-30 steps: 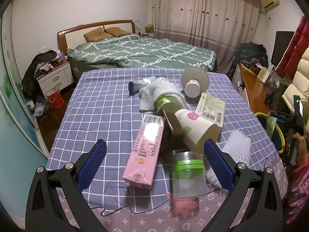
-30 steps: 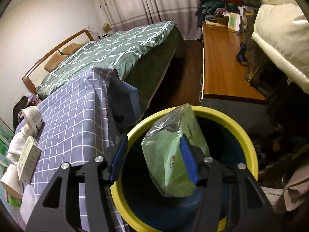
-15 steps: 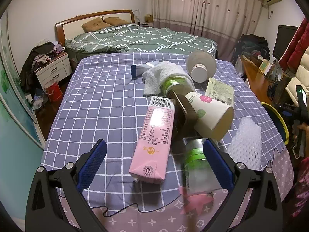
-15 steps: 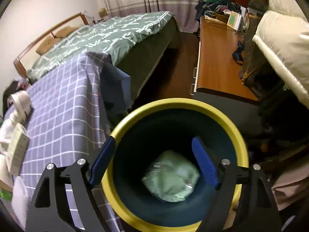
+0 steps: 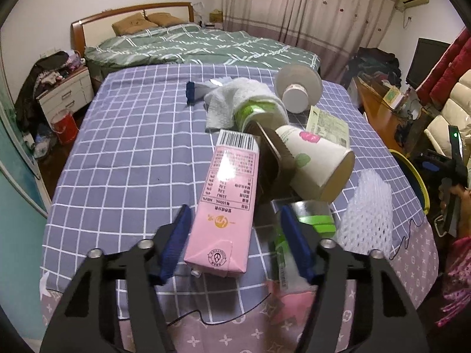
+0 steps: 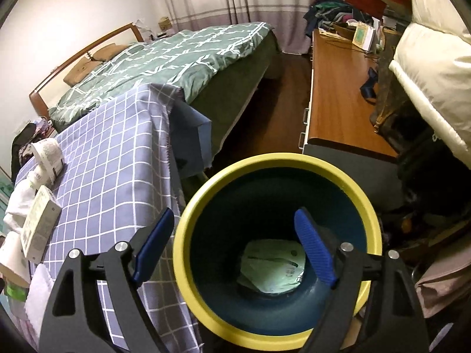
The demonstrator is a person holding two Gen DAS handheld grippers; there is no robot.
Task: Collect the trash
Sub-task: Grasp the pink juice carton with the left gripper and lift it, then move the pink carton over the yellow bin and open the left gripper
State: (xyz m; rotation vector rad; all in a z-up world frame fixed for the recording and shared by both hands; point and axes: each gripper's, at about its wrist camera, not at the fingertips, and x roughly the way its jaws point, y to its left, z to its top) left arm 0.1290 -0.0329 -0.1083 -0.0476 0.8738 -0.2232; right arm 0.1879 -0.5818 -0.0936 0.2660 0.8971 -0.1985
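Pink carton sits between the closing left gripper pads, contact unclear; only the right view shows green bag in bin, right gripper wide, empty.

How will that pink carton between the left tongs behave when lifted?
The pink carton looks like a stiff flat-sided box, so it should grip squarely. Probably empty and light, so it may crush. It lies against the paper cup, which could roll.

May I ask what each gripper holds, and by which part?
Nothing yet. The left gripper, just closing, straddles the pink carton at its near end, gap remaining; the right gripper, just opened, hangs empty over the bin.
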